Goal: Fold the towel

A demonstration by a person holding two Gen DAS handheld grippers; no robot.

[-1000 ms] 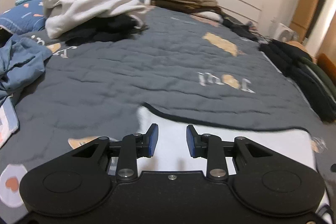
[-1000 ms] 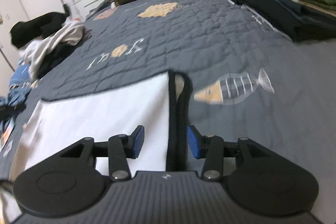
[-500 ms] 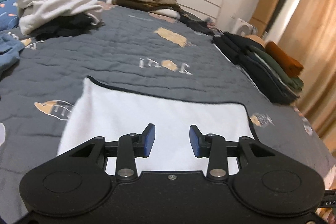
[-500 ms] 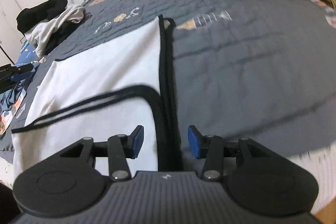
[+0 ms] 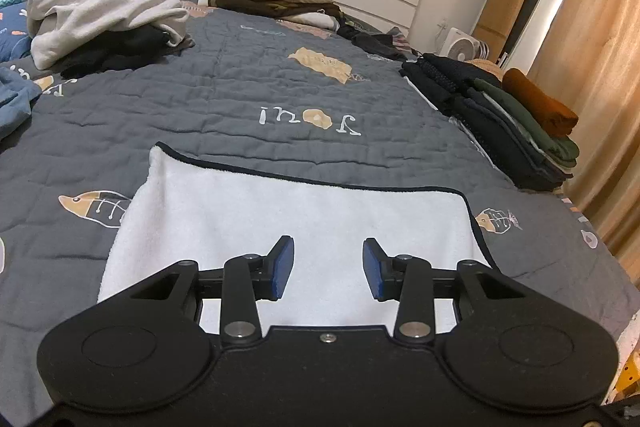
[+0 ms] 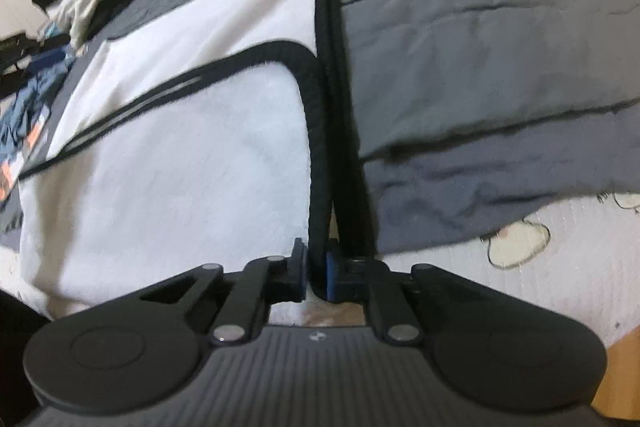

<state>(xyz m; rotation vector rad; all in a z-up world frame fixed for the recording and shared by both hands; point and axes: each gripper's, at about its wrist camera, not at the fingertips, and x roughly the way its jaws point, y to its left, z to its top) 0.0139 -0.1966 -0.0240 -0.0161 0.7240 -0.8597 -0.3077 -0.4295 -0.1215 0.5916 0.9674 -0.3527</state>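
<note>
Grey quilt (image 6: 480,47), right hand-held gripper (image 6: 317,277) pinching towel (image 6: 192,147) edge

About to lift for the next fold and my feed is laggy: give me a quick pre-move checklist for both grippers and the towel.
1. Right gripper shut on the towel's black edge: ok, jaws just closed on it.
2. Left gripper gripping the towel: not ok, open above it.
3. Towel flat on the quilt: ok in the left view.
4. All layers caught on the right: cannot tell.
5. Folded stack clear of the towel: ok.
</note>
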